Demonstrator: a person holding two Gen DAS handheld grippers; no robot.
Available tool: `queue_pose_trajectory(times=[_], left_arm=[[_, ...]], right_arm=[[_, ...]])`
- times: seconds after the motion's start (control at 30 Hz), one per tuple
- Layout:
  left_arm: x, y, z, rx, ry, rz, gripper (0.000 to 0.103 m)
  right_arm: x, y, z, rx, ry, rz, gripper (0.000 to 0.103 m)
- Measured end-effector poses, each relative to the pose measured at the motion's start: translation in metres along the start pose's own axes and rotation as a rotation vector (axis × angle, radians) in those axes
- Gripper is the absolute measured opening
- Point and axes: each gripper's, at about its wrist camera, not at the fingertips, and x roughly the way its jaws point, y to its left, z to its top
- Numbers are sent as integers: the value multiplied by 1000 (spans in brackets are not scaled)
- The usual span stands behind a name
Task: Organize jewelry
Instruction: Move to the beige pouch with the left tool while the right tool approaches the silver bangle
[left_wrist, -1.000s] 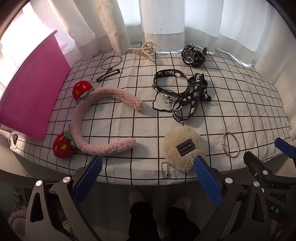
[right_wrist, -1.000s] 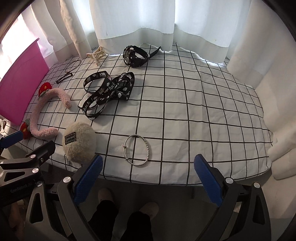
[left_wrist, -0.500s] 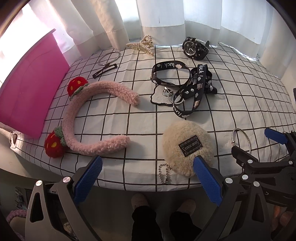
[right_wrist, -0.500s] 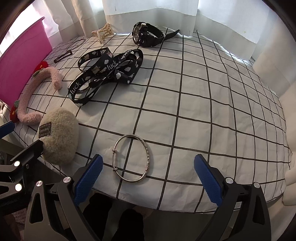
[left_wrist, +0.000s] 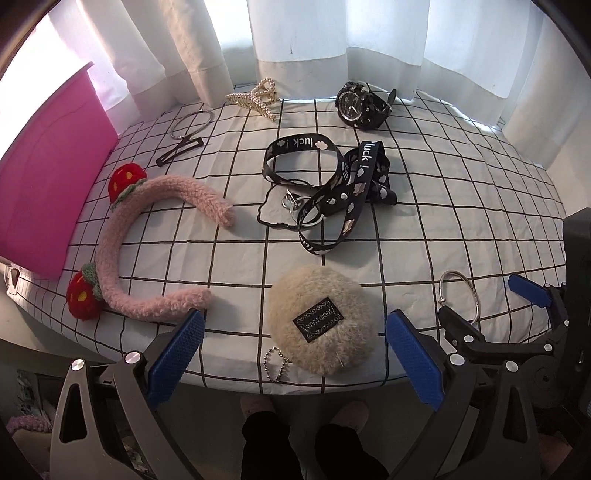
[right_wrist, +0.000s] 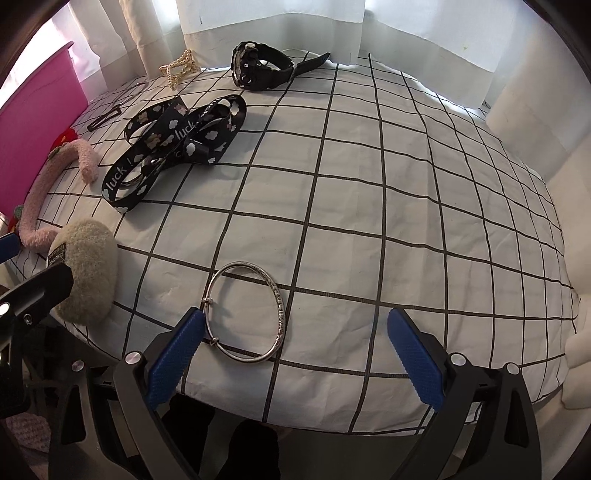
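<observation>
Two grippers are held at the near edge of a bench (right_wrist: 369, 221) covered with a white, black-gridded cloth, and both are seen spread wide with nothing between their blue pads. The left gripper (left_wrist: 295, 354) is held before a fluffy beige pouch (left_wrist: 320, 319), whose small ball chain (left_wrist: 275, 365) lies at the cloth's edge. The right gripper (right_wrist: 295, 354) is lowered over a silver bangle (right_wrist: 245, 312); the bangle lies flat on the cloth between the fingers, and its clasp side is seen just beside the left pad, though contact cannot be told. A pink box (left_wrist: 44, 177) is set at the left end of the bench; only its outer wall is shown, so its contents cannot be told. A pink plush headband (left_wrist: 125, 236) with two red strawberries is laid beside that box, none of it inside. Farther back, a second thin bangle (left_wrist: 192, 123) and a dark hair clip (left_wrist: 180, 151) are found touching each other, with a pearl claw clip (left_wrist: 255, 98) near the curtain (left_wrist: 295, 33). A black watch (left_wrist: 364, 106) is placed at the far middle, and a black lanyard (left_wrist: 332, 192) printed with "luck" and clouds is heaped in loops at the centre, its metal rings resting on the cloth. Every item is seen lying loose on the bench, outside any container.
</observation>
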Motion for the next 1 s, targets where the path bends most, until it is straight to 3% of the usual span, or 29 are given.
queue_pose_trajectory(times=[0.23,0.43,0.83,1.0], left_arm=[[29,-4,0,-8,45,6,97],[49,4,-4,-82,99,-68,97],[51,0,-3,-20,21,-71,99],[52,1,-2,-14,34,-73,98]], right_arm=[[-1,-1,-4,-7,-32,-4,94],[-3,0,-6,-18,-48,-2,94],[-2,0,-4,-62,-46,19,93],[-2,0,-4,-69,-38,32,93]])
